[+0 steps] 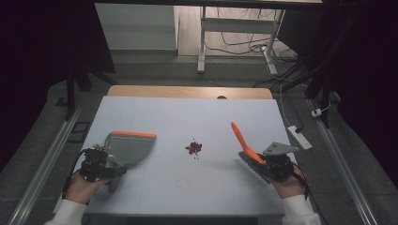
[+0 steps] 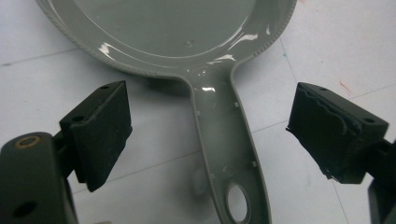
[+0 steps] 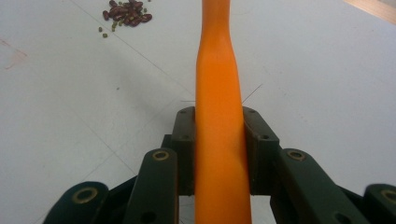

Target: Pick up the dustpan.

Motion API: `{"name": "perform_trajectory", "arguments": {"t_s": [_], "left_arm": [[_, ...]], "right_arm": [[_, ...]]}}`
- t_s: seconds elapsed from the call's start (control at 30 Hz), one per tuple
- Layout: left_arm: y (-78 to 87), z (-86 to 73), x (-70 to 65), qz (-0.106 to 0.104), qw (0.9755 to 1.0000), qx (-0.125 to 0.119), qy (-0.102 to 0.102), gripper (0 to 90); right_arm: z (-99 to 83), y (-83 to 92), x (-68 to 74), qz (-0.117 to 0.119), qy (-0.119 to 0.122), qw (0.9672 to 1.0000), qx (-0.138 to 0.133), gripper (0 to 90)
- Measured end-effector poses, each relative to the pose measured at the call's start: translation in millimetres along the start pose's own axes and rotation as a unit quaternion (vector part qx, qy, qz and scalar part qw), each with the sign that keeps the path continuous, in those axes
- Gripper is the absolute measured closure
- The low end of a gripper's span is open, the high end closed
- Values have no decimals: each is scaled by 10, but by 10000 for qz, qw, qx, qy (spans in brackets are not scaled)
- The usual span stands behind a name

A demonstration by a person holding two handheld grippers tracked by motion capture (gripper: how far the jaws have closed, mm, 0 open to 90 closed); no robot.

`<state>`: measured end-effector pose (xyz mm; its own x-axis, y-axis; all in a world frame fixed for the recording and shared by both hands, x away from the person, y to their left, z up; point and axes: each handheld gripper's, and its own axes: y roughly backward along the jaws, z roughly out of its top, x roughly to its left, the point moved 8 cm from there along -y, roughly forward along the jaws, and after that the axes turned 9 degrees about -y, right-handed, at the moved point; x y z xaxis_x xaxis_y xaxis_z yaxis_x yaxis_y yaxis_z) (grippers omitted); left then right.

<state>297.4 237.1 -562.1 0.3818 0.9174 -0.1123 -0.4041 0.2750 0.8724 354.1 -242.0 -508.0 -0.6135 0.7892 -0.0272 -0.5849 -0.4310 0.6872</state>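
Straddling the dustpan handle, brush pinched in the other hand

Looking down on the white table (image 1: 187,187), I see the biggest item first: the grey dustpan (image 1: 127,147), lying flat at the left with an orange strip along its far lip. Its glossy grey handle (image 2: 229,144) runs toward me, a hanging hole near its end. My left gripper (image 1: 115,169) sits over that handle with its jaws spread wide, one pad on each side, neither pad touching the plastic.

Next in size is the brush (image 1: 248,151) at the right side of the table. Its orange handle (image 3: 219,116) slants up and away over the table, and the dark head lies low by the gripper. My right gripper (image 3: 219,149) has its jaws pressed onto that handle, pinching it from both sides.

Smallest is the little heap of dark red beans (image 1: 193,148) with a few greenish ones, lying on the table between dustpan and brush, well apart from both.

I can read no brand, label or writing anywhere.
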Motion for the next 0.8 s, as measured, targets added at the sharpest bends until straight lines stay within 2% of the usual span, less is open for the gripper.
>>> {"name": "perform_trajectory", "arguments": {"t_s": [0.1,0.37,0.8], "left_arm": [[-41,-9,-24,-45,10000,64,-40,139],[-160,-42,-2,-98,9997,222,53,144],[-330,-24,13,-78,9993,161,333,300]], "right_arm": [[-1,-5,7,6,17,10000,9,703],[-11,-24,15,6,22,10000,47,703],[-24,-55,27,3,38,9999,99,702]]}}
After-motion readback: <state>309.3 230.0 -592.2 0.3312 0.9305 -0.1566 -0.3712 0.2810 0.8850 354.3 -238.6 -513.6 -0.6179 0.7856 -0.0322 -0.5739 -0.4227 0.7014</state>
